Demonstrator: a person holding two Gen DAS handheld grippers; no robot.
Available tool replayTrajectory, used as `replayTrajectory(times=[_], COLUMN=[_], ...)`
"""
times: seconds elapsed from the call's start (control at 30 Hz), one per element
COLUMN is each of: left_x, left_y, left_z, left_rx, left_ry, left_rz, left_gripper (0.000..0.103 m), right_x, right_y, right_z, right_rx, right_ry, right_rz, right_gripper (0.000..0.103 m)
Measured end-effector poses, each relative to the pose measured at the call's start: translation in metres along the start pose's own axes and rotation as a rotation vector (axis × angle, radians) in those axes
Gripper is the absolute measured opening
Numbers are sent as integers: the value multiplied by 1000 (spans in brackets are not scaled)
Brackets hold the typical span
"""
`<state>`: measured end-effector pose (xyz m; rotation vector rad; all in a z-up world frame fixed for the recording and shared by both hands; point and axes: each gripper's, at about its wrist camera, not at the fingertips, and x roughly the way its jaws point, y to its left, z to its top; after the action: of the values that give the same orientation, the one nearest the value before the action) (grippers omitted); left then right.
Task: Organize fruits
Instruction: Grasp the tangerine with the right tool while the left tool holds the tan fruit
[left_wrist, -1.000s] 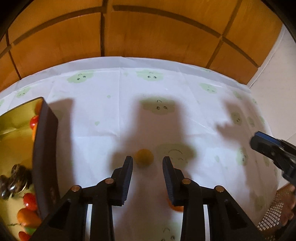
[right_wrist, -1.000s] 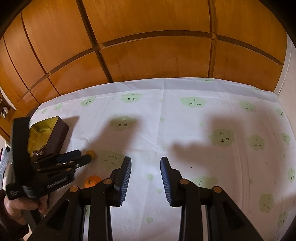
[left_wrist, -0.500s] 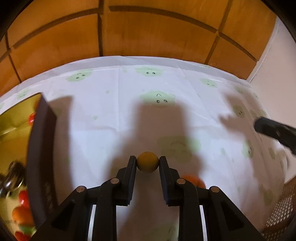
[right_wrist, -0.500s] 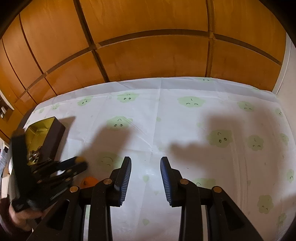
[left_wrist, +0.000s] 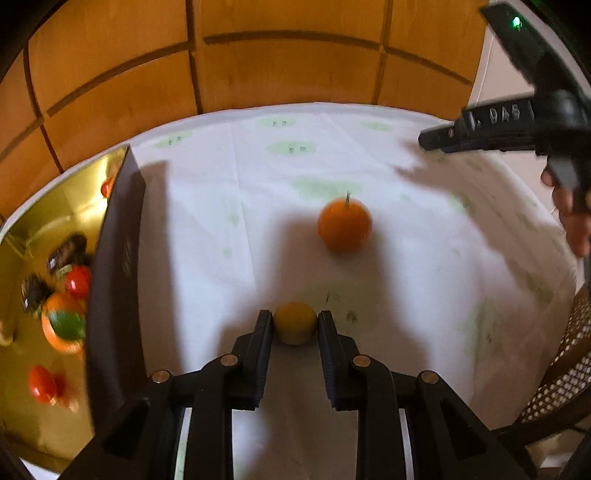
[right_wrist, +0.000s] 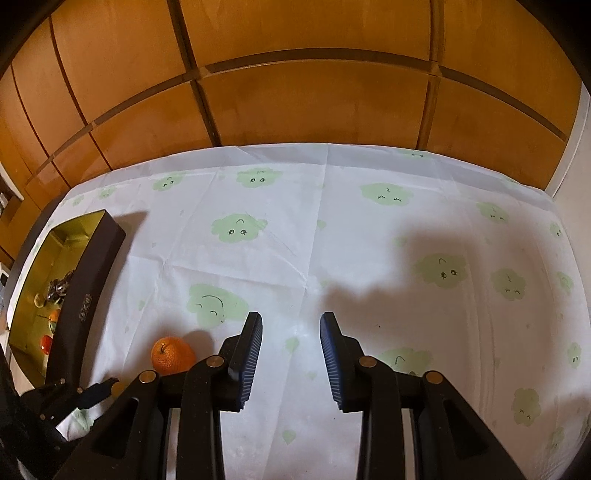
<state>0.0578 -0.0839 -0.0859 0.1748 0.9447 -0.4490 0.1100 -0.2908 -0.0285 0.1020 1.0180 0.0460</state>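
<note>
My left gripper (left_wrist: 294, 323) is shut on a small yellow fruit (left_wrist: 294, 321), held above the white tablecloth (left_wrist: 424, 258). An orange with a stem (left_wrist: 344, 225) lies on the cloth ahead of it, and also shows in the right wrist view (right_wrist: 172, 355). The dark box with a gold lining (left_wrist: 114, 266) stands to the left and holds several fruits (left_wrist: 62, 325). My right gripper (right_wrist: 291, 332) is open and empty above the cloth, right of the orange. The left gripper (right_wrist: 92, 391) shows at the lower left of the right wrist view.
Wooden wall panels (right_wrist: 314, 96) run behind the table's far edge. The box (right_wrist: 88, 280) stands at the table's left side. A woven chair (left_wrist: 565, 376) sits at the right edge. The right gripper body (left_wrist: 517, 122) hangs at upper right.
My left gripper closed on the small yellow fruit and pulled back with it toward me. The orange now lies in front of it. The right gripper stayed open.
</note>
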Motion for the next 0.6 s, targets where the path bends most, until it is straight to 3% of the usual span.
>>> replayTrajectory(times=[0.27, 0.4, 0.6], left_x=[0, -2, -2], left_y=[-2, -2, 0], left_z=[-6, -10, -11], left_rx=[-9, -10, -26], left_ry=[-26, -32, -38], left_rz=[3, 4, -4], left_gripper=[25, 25, 25], right_x=[0, 5, 18], right_y=[9, 30, 65], right_z=[-1, -6, -21], right_rx=[-2, -63, -209], right_ry=[2, 53, 115], right_rz=[132, 263, 261], right_gripper=[33, 37, 42])
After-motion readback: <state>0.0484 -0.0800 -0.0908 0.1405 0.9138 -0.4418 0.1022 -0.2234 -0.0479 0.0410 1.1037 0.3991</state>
